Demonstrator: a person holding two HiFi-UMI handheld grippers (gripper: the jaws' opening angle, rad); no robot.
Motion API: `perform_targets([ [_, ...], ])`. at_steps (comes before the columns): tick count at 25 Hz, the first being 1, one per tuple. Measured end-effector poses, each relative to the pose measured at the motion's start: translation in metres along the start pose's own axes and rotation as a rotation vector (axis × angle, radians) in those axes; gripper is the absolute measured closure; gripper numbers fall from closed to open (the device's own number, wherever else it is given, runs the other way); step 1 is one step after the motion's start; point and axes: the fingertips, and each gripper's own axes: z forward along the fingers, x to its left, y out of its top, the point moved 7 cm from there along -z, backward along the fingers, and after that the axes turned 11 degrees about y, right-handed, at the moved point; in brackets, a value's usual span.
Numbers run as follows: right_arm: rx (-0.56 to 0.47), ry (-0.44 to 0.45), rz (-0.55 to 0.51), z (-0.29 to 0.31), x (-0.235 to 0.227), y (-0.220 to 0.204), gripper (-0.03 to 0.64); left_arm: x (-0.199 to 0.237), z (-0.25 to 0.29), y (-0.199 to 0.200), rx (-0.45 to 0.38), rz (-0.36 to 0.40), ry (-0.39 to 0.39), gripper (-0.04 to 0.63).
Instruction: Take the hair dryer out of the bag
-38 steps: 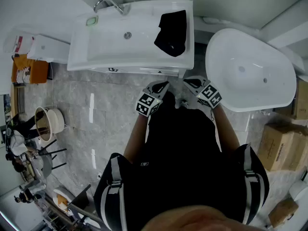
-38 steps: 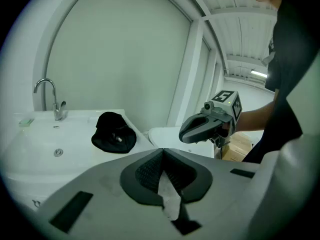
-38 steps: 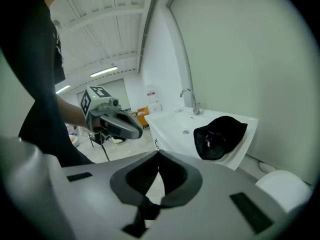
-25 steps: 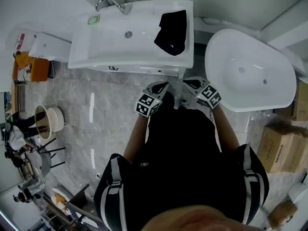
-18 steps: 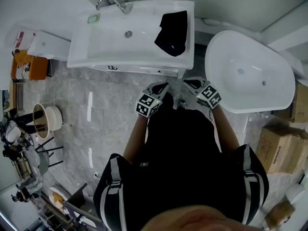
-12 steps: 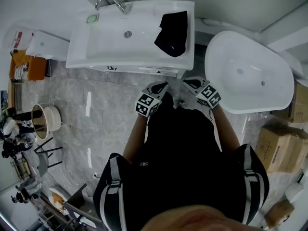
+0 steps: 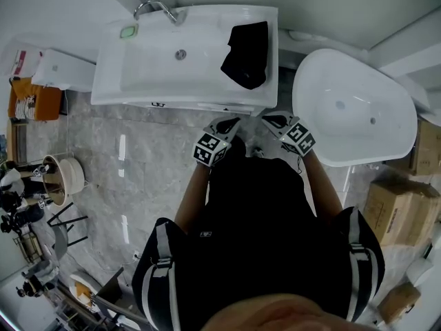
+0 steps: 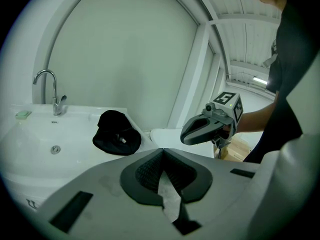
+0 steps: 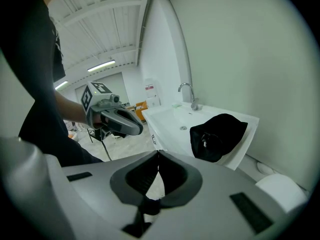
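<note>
A black bag (image 7: 246,54) is shown lying on the sink (image 7: 117,92). The left hand-held gripper (image 7: 226,125) and right hand-held gripper (image 7: 277,120) are held nearby, jaws pressed together, empty.

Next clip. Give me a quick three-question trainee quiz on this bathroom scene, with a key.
1. True or false: the black bag lies on the white sink, at the end nearer the bathtub.
2. Multiple choice: the left hand-held gripper is A) shut and empty, B) shut on the bag, C) wide open.
3. Short answer: what does the right hand-held gripper hold?

Key: 1 true. 2 A. 3 nothing; its jaws are shut with nothing between them, and it is held short of the sink.
</note>
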Motion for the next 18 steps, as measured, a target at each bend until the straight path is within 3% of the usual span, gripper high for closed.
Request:
perform_targets([
  [18, 0.014, -0.056, 0.004, 0.037, -0.045, 0.043, 0.557, 0.071, 0.025, 0.031, 0.011, 0.016, -0.058, 0.58],
])
